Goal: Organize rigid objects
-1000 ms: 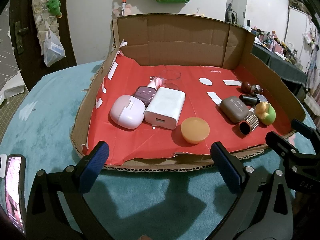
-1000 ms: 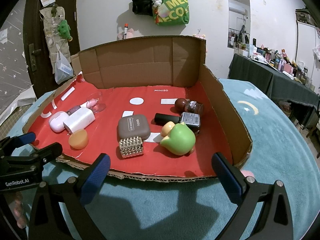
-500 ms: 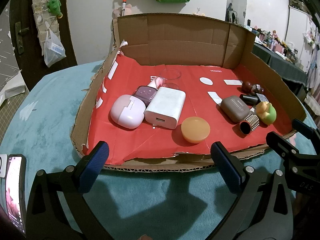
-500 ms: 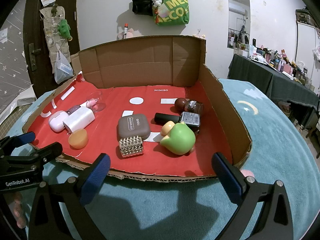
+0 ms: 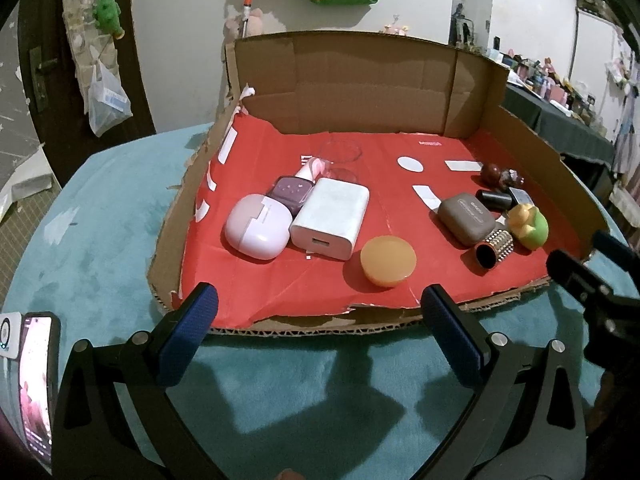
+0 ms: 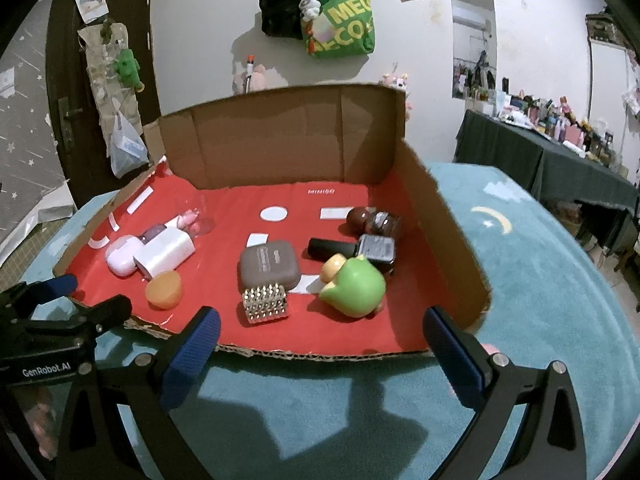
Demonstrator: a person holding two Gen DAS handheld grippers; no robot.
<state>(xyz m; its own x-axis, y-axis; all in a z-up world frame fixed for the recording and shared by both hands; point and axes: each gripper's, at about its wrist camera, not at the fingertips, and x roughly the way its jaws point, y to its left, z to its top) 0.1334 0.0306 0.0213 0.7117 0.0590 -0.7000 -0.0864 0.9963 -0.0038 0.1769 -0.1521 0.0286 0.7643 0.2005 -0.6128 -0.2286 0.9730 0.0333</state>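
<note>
A cardboard tray (image 5: 360, 80) lined in red holds the objects. On its left lie a pink earbud case (image 5: 258, 227), a white charger (image 5: 330, 218), a purple case (image 5: 290, 192) and an orange round lid (image 5: 388, 259). On its right lie a brown case (image 6: 269, 265), a studded cylinder (image 6: 266, 303), a green toy (image 6: 354, 286), a black tube (image 6: 330, 247) and a brown bottle (image 6: 374, 220). My left gripper (image 5: 318, 314) is open and empty before the tray's front edge. My right gripper (image 6: 320, 338) is open and empty before the tray's front right.
The tray sits on a teal cloth-covered table (image 6: 540, 280). A clear glass (image 5: 340, 152) lies at the tray's back left. A phone (image 5: 36, 380) shows at the left edge. A dark table (image 6: 560, 152) with clutter stands at the far right.
Both grippers have hardly moved; the right wrist view has edged slightly closer to the tray. No object has shifted.
</note>
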